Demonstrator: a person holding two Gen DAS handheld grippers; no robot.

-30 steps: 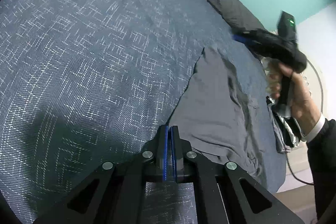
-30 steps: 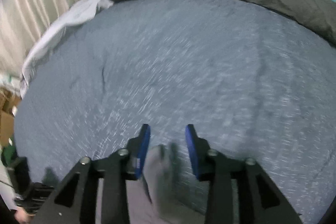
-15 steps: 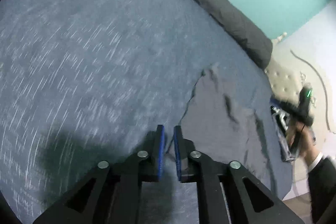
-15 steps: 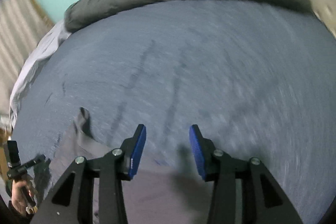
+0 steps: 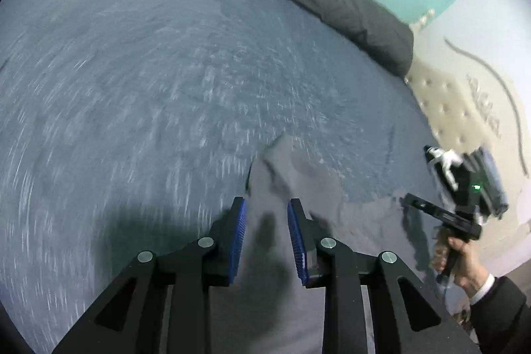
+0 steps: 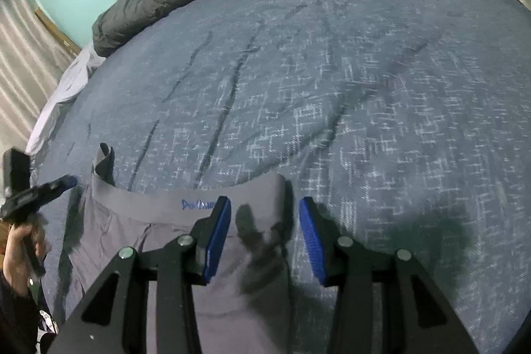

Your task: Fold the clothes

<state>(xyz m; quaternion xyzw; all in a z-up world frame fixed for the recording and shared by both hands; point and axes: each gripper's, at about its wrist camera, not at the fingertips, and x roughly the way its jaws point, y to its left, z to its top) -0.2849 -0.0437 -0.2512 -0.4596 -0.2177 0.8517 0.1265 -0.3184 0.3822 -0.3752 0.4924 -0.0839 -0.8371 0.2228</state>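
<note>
One second ago the left gripper [image 5: 265,221] was pressed together on the edge of the grey garment [image 5: 282,254]; half a second ago its fingers stood only slightly apart, and now they are spread wide and hold nothing, with the cloth lying between and below them on the bed [image 5: 132,88]. In my judgement the left side has been released and laid down, so this placing step is finished and a new grasp is needed before the next fold. In the right wrist view the garment [image 6: 149,238] lies flat on the patterned blue-grey bed cover [image 6: 365,88], its waistband [image 6: 166,198] turned away from the camera and one small corner [image 6: 104,161] standing up at the left end. The right gripper [image 6: 265,228] is spread as it was half a second ago, over the right edge of the cloth, and pinches nothing. On the waistband there is short blue writing [image 6: 195,204], partly hidden by the left finger and too blurred to read with certainty.
</note>
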